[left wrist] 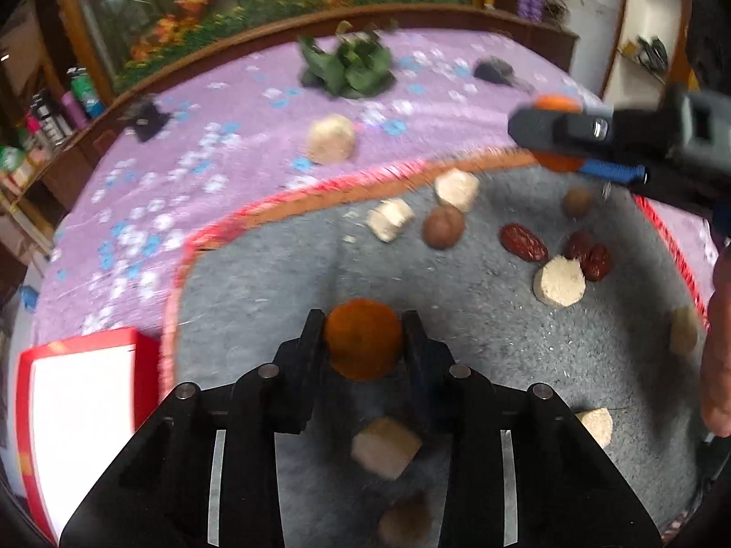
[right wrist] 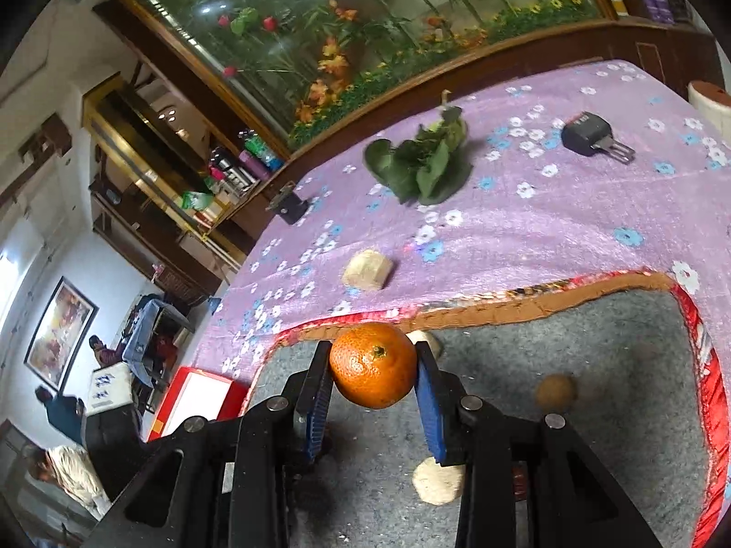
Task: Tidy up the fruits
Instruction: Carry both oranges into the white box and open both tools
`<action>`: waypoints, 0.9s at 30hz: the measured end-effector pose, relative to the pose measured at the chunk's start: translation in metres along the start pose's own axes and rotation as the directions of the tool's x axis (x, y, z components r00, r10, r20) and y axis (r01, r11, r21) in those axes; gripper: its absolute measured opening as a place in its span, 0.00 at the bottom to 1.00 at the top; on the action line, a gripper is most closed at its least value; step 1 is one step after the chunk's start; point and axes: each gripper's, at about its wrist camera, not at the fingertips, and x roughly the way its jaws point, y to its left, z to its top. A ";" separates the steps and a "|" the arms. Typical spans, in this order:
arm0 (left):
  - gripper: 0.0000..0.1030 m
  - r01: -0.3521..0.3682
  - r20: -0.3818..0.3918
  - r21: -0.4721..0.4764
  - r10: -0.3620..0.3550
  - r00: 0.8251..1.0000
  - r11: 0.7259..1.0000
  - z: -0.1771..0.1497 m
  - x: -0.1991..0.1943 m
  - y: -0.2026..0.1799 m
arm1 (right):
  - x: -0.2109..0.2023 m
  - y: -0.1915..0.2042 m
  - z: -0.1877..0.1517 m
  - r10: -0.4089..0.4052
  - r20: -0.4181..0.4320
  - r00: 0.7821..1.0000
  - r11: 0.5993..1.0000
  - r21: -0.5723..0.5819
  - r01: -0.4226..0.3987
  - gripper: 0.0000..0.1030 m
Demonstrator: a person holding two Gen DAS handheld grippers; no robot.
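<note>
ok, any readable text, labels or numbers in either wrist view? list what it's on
None reads.
White box off the table: blue marks, too small to read.
Red-framed white card: its face shows blank.
Shelf bottles: labels blurred.
Tangerine in the right tool: no sticker.

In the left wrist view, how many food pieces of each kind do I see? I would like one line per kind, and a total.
Orange: 2
Beige chunk: 7
Brown ball: 3
Red date: 3
Total: 15
</note>
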 end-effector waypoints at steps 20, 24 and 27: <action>0.32 -0.385 0.081 -0.406 0.452 0.888 0.829 -0.154 -0.149 0.157 | 0.052 0.181 -0.097 0.163 -0.224 0.961 0.915 -0.329 -0.232 0.32; 0.32 -0.407 0.044 -0.430 0.469 0.882 0.806 -0.173 -0.146 0.174 | 0.072 0.237 -0.138 0.190 -0.289 0.938 0.866 -0.401 -0.299 0.32; 0.32 -0.423 0.019 -0.436 0.478 0.878 0.794 -0.183 -0.143 0.181 | 0.088 0.256 -0.161 0.163 -0.316 0.935 0.851 -0.435 -0.295 0.32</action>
